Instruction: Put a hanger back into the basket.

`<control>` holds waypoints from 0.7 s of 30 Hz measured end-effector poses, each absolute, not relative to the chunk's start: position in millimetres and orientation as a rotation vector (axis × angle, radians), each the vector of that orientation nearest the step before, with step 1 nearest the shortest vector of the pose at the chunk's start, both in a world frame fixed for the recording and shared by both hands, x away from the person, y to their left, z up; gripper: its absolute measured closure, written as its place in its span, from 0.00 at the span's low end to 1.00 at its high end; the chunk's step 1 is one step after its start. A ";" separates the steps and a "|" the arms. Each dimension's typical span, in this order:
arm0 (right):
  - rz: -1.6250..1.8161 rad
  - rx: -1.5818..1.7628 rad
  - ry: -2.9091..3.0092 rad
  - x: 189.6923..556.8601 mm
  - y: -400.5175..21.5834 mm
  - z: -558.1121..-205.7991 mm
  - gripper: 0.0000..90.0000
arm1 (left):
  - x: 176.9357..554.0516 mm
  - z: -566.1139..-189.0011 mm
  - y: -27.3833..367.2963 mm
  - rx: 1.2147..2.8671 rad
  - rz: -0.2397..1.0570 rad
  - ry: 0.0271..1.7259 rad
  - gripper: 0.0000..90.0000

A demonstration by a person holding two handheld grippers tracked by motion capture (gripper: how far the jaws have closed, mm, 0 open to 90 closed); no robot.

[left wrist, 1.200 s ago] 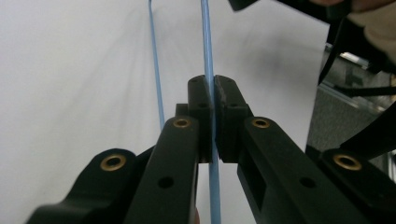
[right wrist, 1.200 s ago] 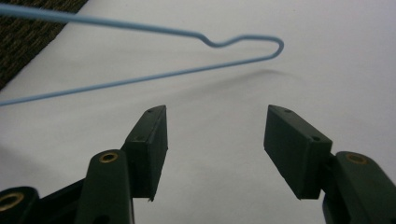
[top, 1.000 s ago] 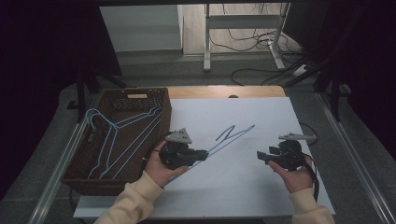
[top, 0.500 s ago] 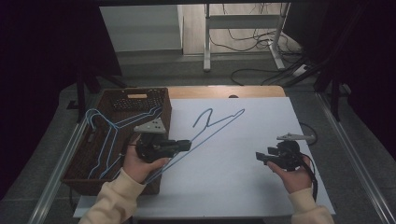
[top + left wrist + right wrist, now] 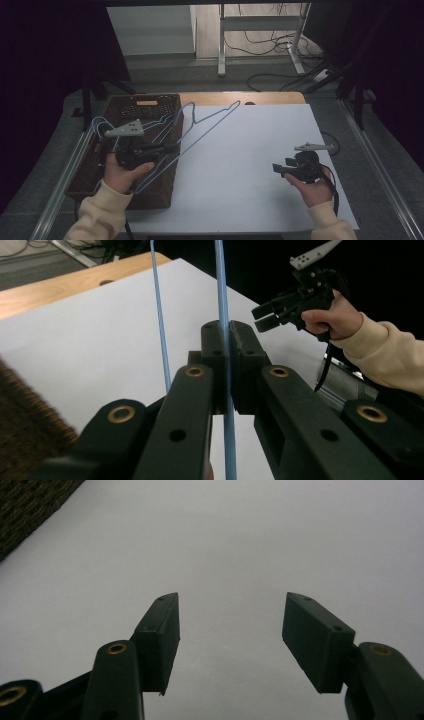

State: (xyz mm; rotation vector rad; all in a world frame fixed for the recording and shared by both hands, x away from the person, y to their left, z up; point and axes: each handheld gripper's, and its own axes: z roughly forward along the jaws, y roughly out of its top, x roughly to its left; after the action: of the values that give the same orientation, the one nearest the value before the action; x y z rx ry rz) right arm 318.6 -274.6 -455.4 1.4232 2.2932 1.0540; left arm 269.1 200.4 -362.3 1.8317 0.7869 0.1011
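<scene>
The blue wire hanger (image 5: pixel 200 131) hangs tilted over the basket's (image 5: pixel 150 104) right edge and the white sheet (image 5: pixel 260 165), clamped in the left gripper (image 5: pixel 167 147); the right gripper (image 5: pixel 276 170) hovers apart over the sheet, jaws spread and empty

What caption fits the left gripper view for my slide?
Left gripper clamped on a blue wire hanger above the white table.

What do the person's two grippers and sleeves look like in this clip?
Both the left gripper and right gripper are black, each topped by a grey three-cornered plate with small holes. Their linkage arms carry brass-coloured pivot pins, and the fingers are flat black blocks. A black cable trails from the right gripper. The person wears cream knit sleeves with ribbed cuffs.
</scene>
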 end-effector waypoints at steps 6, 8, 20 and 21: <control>1.053 1.422 2.291 318.5 -275.2 -454.9 0.44 | 267.4 -361.6 227.9 1.783 0.137 0.839 0.96; 1.051 1.419 2.292 318.6 -274.9 -455.2 0.44 | 267.0 -362.2 234.7 1.774 0.145 0.848 0.96; 1.021 1.400 2.290 318.3 -273.6 -455.6 0.40 | 272.5 -374.2 271.7 1.724 0.170 0.932 0.96; 1.020 1.396 2.291 318.2 -273.6 -455.5 0.39 | 273.3 -375.8 274.5 1.721 0.171 0.939 0.96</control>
State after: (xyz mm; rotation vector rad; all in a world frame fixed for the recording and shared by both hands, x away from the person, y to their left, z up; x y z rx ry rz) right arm 318.2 -273.6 -455.5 1.3958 2.2908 1.0202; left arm 273.3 274.5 -375.8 1.7207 0.9389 0.1712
